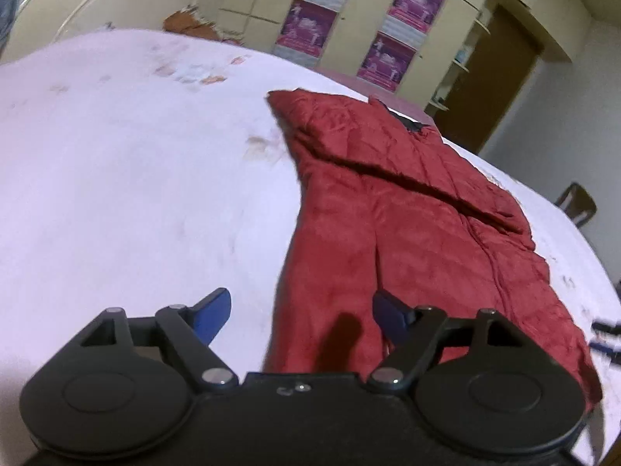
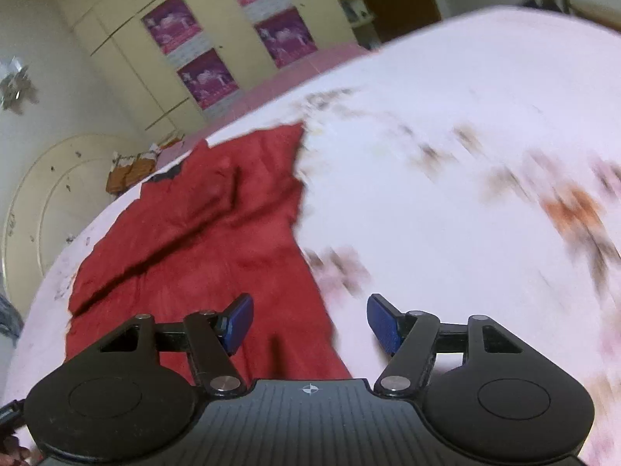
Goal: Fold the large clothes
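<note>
White bed (image 1: 116,178) carries a red garment (image 1: 407,233) lying flat, partly folded, long axis running from the grippers toward the far wardrobe (image 1: 349,11). Left gripper (image 1: 299,314) and right gripper (image 2: 310,322) hover over its near end, both released, nothing between the pads.

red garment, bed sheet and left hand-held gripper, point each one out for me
red garment (image 1: 427,240): left wrist view, on its middle panel
bed sheet (image 1: 136,174): left wrist view, on a bare white stretch
left hand-held gripper (image 1: 299,318): left wrist view, midway between its blue fingertips
</note>
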Demonstrator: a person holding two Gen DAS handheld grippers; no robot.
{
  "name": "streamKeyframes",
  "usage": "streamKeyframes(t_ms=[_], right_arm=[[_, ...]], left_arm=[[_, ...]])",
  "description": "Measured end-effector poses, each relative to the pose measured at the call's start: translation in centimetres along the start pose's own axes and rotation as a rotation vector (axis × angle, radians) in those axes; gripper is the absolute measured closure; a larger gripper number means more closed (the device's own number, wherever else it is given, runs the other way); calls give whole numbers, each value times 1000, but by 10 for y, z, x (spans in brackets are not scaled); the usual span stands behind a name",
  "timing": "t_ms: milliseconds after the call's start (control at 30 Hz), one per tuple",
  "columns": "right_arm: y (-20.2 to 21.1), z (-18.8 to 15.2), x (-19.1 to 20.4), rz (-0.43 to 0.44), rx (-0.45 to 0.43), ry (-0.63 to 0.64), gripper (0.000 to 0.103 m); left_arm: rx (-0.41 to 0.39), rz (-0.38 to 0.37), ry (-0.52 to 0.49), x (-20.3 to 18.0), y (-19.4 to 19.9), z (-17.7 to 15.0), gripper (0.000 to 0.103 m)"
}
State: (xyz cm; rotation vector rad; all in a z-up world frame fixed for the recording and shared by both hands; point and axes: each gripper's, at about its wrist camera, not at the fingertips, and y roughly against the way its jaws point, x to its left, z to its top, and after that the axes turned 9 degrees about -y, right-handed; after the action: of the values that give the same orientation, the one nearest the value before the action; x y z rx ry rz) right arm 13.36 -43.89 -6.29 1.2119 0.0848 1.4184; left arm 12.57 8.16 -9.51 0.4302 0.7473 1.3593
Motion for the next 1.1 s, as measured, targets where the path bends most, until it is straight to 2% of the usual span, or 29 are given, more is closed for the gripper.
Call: streamKeyframes(t_ms=[200,367,500,533,567,600,667,767,800,833,867,900,933,967,1033,1067,1100], right_arm=[[40,-41,-38,48,60,-91,38],[62,-59,-48,117,78,-142,38],[63,-66,-53,175,100,-201,38],[62,-66,-54,186,105,-214,42],[59,-66,-54,198,115,-228,53],[51,-63,-54,203,122,-241,57],[42,-61,-57,219,127,-280,60],[33,-57,-59,245,132,-323,63],[30,-56,-58,247,135,-317,64],[29,-55,-57,244,144,-304,86],[30,-53,-56,251,148,-294,98],[35,-54,-54,269,135,-286,98],[43,-52,-51,291,116,-270,98],[48,-51,-49,295,106,-256,98],[46,-51,-46,253,121,-212,98],[37,-52,-47,212,153,-210,98],[29,-52,-52,192,191,-231,98]], left_arm=[[-3,-33,98,-2,29,-35,28],[-19,-137,218,-2,45,-59,32],[-31,-224,318,-1,45,-71,33],[-33,-249,343,1,41,-71,33],[-36,-264,361,2,38,-72,33],[-39,-283,380,4,33,-71,35],[-38,-291,391,3,27,-69,39],[-23,-269,363,-1,19,-63,53],[-22,-255,352,-2,18,-61,73],[-38,-242,354,-2,21,-62,95],[-82,-260,378,0,27,-63,95],[-125,-280,387,0,34,-64,95],[-134,-260,367,-3,38,-63,95],[-116,-236,349,-5,38,-63,95],[-13,-190,351,-5,22,-65,95],[9,-187,363,-4,15,-68,95],[-6,-199,387,-3,13,-69,95]])
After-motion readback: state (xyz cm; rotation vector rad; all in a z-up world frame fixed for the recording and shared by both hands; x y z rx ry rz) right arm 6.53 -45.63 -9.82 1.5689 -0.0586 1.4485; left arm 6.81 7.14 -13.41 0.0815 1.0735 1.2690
